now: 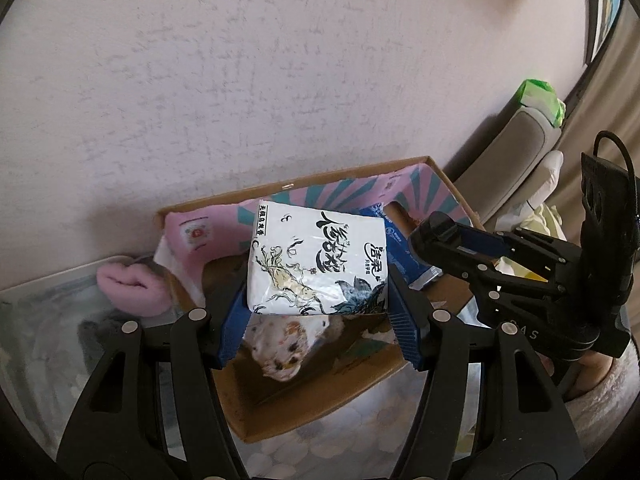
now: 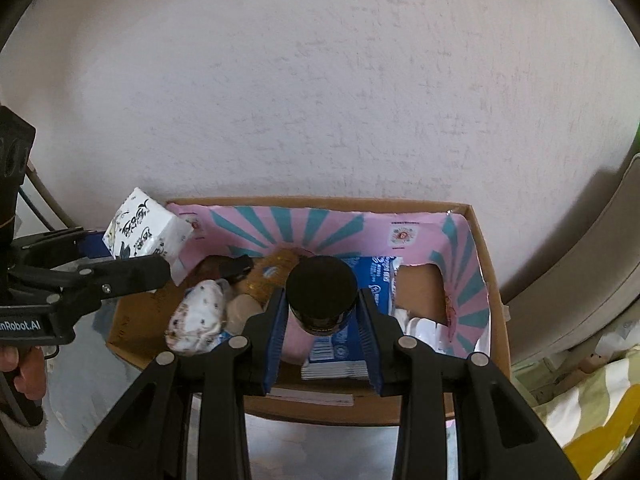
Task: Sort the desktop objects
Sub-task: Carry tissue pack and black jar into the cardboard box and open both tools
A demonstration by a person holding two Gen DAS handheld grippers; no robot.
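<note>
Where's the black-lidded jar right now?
The black-lidded jar is clamped in the right hand-held gripper, centre of the right wrist view, held above the cardboard box, just over the blue packet lying inside.

You held the tissue pack [image 1: 318, 258] over the left end of the cardboard box [image 2: 494, 280] and the jar [image 2: 322, 296] over its middle, wall [image 2: 320, 80] behind.
</note>
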